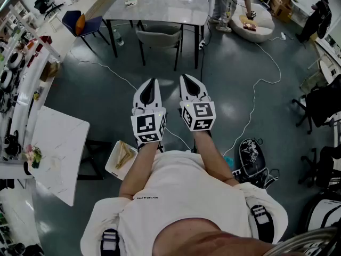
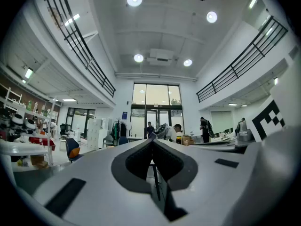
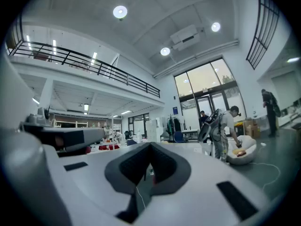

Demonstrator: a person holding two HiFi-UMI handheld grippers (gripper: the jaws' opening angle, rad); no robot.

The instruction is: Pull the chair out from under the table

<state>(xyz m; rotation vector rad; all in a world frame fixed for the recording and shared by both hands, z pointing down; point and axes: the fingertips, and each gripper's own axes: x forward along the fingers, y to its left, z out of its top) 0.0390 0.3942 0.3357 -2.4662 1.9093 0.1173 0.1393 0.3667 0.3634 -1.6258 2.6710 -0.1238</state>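
A grey chair (image 1: pixel 159 38) is tucked under the near side of a grey-topped table (image 1: pixel 160 7) at the top of the head view. My left gripper (image 1: pixel 153 81) and right gripper (image 1: pixel 184 78) are held side by side over the floor, well short of the chair. Both are shut with nothing between the jaws. In the left gripper view the left gripper (image 2: pixel 153 142) points level across the hall. The right gripper (image 3: pixel 150 147) in its own view does the same. The chair is hidden behind the jaws in both gripper views.
A blue chair with an orange cushion (image 1: pixel 81 23) stands left of the table. A white table (image 1: pixel 56 151) is at my left, with shelving (image 1: pixel 16 73) beyond it. White cables (image 1: pixel 256 84) cross the floor. A black bag (image 1: pixel 250 153) lies at my right. People stand near a beanbag (image 1: pixel 254 23).
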